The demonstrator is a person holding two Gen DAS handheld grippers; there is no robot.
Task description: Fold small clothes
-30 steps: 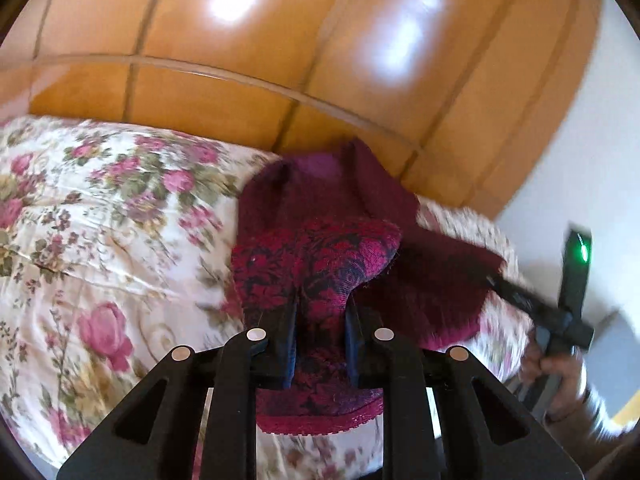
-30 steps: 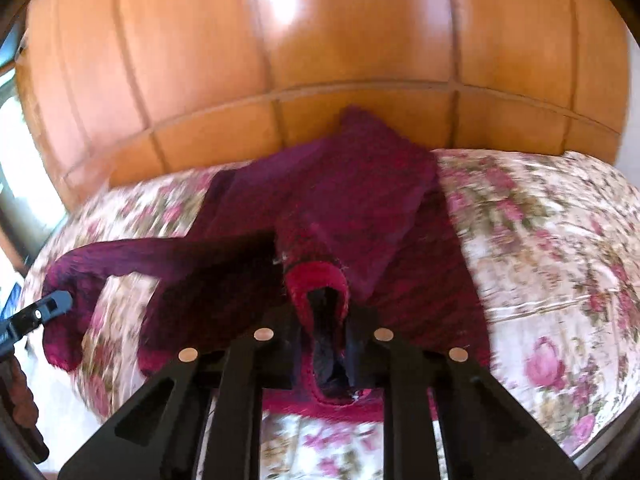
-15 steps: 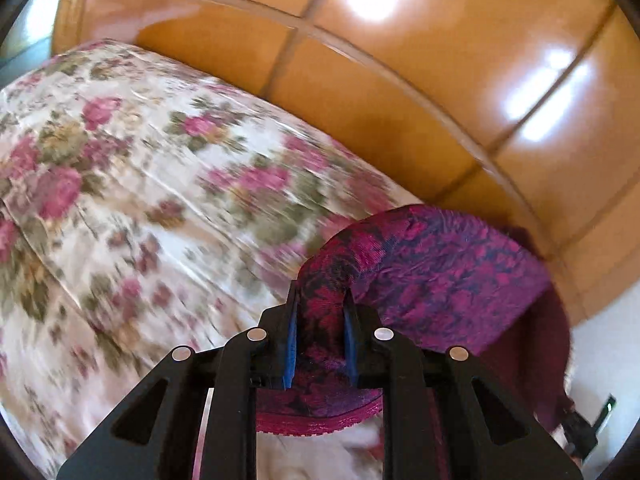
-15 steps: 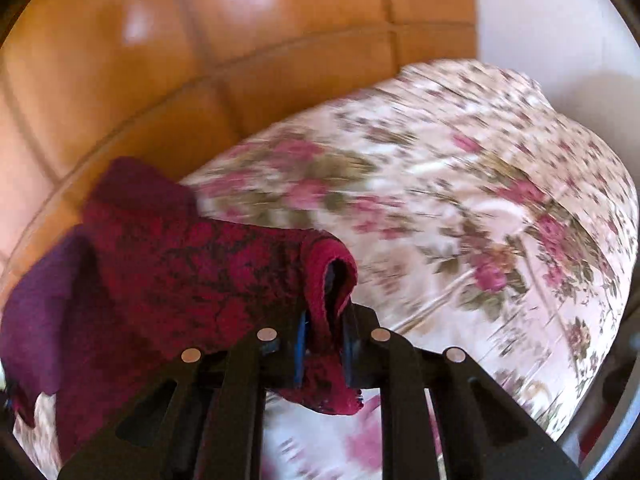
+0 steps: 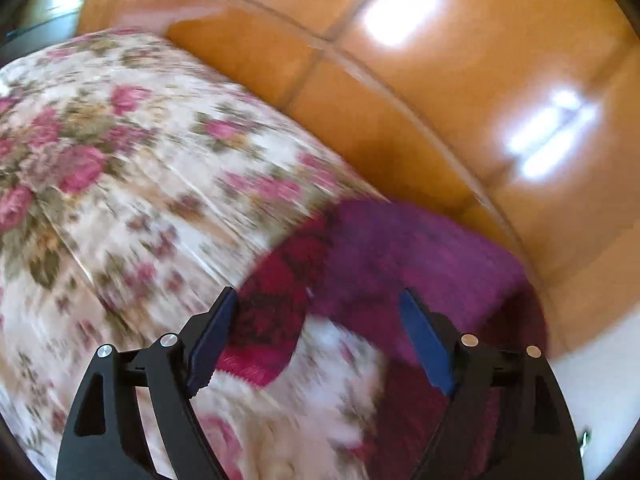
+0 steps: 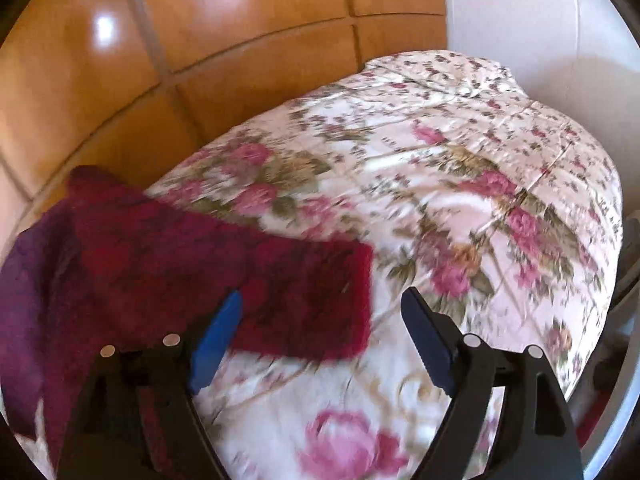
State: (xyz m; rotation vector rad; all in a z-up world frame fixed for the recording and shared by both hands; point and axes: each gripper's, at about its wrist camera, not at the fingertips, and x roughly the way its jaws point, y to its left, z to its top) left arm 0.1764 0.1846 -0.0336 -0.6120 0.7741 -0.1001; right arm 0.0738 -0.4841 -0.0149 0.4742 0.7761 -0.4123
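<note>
I have both tools over the bed, each pointing down at the floral bedspread (image 6: 460,168). My left tool (image 5: 316,336) has its jaws opening, the blue pads standing wide apart; the maroon garment (image 5: 400,252) lies on the bedspread between and beyond them, and neither pad presses on it. Its patterned red-and-black edge lies just beside the left pad, while the plain purple part spreads toward the wooden headboard (image 5: 440,92). My right tool (image 6: 320,332) is likewise opening, pads spread wide. From this side the garment lies flat on the bedspread to the left, its squared end between the pads, apart from the right one; whether it touches the left pad I cannot tell. Both views are blurred. A white wall (image 6: 520,20) shows behind the bed in the right view.
</note>
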